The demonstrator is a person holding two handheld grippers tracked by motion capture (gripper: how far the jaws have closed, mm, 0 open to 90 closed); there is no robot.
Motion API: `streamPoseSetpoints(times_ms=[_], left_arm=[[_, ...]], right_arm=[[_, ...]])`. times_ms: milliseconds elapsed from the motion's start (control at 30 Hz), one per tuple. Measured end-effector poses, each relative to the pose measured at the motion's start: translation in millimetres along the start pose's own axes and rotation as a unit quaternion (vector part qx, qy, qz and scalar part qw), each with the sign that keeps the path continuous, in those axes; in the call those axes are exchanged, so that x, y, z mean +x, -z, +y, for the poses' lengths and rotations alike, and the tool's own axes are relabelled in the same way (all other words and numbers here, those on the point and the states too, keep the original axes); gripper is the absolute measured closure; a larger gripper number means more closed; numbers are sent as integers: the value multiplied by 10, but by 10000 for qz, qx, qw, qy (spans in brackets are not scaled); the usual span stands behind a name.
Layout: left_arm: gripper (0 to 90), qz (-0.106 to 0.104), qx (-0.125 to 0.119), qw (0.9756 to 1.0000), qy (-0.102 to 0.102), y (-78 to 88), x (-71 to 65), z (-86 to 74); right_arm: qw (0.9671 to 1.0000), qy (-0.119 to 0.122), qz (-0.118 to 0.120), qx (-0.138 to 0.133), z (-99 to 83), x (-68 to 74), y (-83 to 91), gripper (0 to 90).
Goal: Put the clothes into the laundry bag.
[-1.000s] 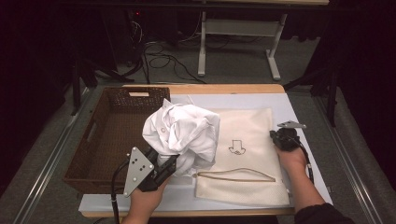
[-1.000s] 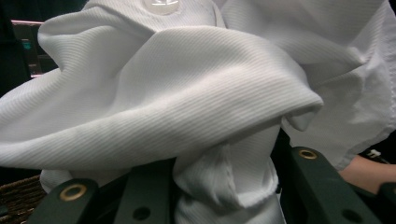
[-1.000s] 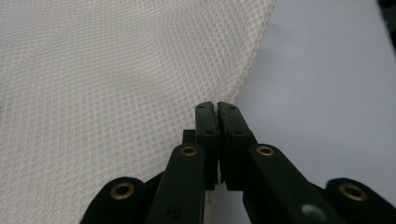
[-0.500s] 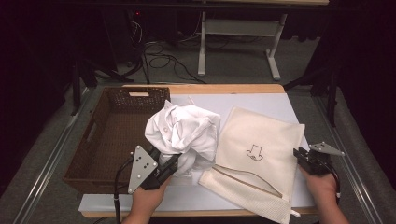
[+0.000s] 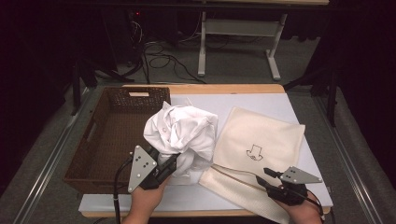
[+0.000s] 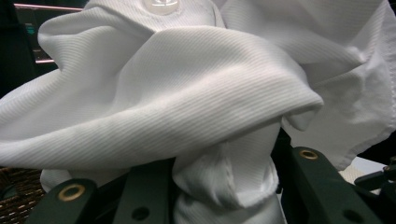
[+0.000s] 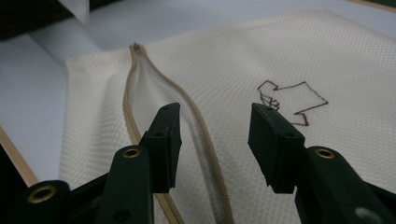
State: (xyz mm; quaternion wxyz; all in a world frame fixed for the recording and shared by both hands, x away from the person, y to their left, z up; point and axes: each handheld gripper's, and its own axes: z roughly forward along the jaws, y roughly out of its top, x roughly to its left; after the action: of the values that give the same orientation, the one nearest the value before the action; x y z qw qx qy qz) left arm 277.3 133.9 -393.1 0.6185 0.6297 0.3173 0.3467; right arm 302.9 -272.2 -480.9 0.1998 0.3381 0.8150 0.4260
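High view: left gripper [image 5: 169,167] at near left clamps a bunched white shirt [image 5: 182,133] held up between the basket [image 5: 107,140] and the cream mesh bag [image 5: 261,149]; right gripper [image 5: 268,179] sits at the bag's near right edge. Left gripper view: shirt [image 6: 187,107] is bunched tight between the jaws. Right gripper view: jaws, just been opening, stand apart with nothing between, over the bag [image 7: 289,60] near its open zipper [image 7: 140,102].

White ribbed cloth garment [image 5: 184,135]; cream mesh bag [image 5: 261,144]; woven wicker basket [image 5: 109,135].
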Motion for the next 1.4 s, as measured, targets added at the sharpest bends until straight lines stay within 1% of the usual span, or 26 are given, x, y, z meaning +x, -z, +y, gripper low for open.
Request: streamPoseSetpoints(times_ms=[33,67,167,200,233,267,367,467,567,700,767,800,833,867,967,1067,1133,1200,1233,1267,1300,1333,1367,1400], left_arm=[[641,-2,5,10000,0,1,-3,-1],[642,-2,2,10000,1,3,-5,-1],[642,-4,-15,10000,-5,4,-5,2],[642,5,-14,10000,-9,10,-1,9],[642,5,-14,10000,-9,10,-1,9],[642,19,-29,10000,-11,17,10,16],[642,47,-62,10000,0,30,32,27],[642,72,-107,9999,15,51,52,53],[642,76,-168,9998,17,75,51,78],[642,-63,-172,9998,-64,72,-33,96],[642,-91,-165,9998,-63,63,-55,92],[642,-192,-132,9997,-68,35,-117,68],[642,-192,-132,9997,-68,35,-117,68],[642,-281,-70,9995,-132,2,-182,39],[642,-431,59,9987,-273,-62,-303,-17],[642,-576,193,9976,-331,-119,-403,-74],[641,-609,249,9971,-374,-149,-456,-112],[641,-630,324,9966,-429,-194,-523,-176],[641,-630,324,9966,-429,-194,-523,-176],[642,-630,356,9965,-426,-225,-565,-230],[642,-630,356,9965,-426,-225,-565,-230],[642,-613,376,9965,-437,-248,-596,-274],[642,-613,376,9965,-437,-248,-596,-274],[642,-576,386,9966,-442,-267,-618,-313]], right_arm=[[9999,24,-2,98,-5,10,-27,547],[9998,64,47,169,-14,6,-66,576],[9994,95,70,314,-25,-12,-118,729],[9994,101,72,337,-22,-13,-136,814],[9994,94,42,334,-16,-6,-146,848],[9993,162,28,330,1,0,-163,874],[9995,169,-26,278,52,39,-217,886],[9994,244,-88,213,114,75,-297,887],[9996,208,-97,158,179,113,-377,886],[9995,259,-176,14,254,146,-426,886],[9996,224,-191,-53,279,146,-428,886],[9995,221,-190,-101,295,136,-424,887],[9995,221,-190,-101,295,136,-424,887],[9995,204,-201,-119,304,131,-420,887],[9994,159,-224,-233,341,120,-397,887],[9990,163,-230,-333,362,121,-383,887],[9988,175,-212,-414,377,114,-385,887],[9988,154,-225,-411,385,121,-379,887],[9987,157,-226,-438,389,121,-376,887],[9986,151,-233,-456,395,122,-366,887],[9986,151,-233,-456,395,122,-366,887],[9981,145,-213,-557,402,114,-356,887],[9980,132,-217,-579,403,114,-351,887],[9981,89,-241,-564,403,116,-338,887]])
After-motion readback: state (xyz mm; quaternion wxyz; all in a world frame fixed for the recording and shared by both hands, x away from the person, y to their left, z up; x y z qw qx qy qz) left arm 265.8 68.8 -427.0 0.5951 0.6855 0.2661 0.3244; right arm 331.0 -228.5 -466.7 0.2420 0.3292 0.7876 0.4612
